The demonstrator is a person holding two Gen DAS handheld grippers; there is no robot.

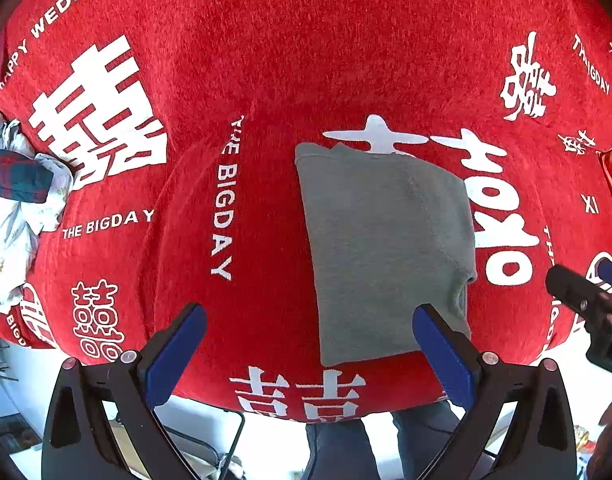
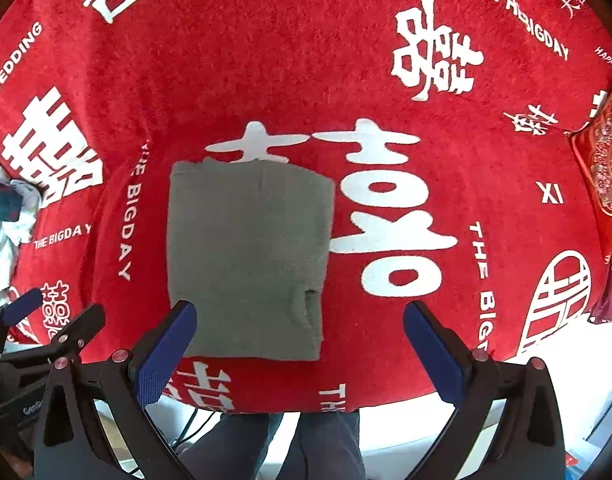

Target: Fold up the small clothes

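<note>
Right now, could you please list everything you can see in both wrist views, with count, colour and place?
Folded garment: one, grey, lying flat near the middle of the cloth, close to its near edge.
Printed cloth: one, red with white characters and lettering, covering the whole work surface.
Pile of clothes: one heap, white patterned pieces with a dark plaid one on top, at the left edge of the cloth.
Cushion: one, red with an ornate pattern, at the right edge.
Person's legs: two, dark trousers, below the near edge of the cloth.
Left gripper: one, black with blue pads, open above the garment's near left part, holding nothing.
Right gripper: one, black with blue pads, open above the garment's near right corner, holding nothing.
</note>
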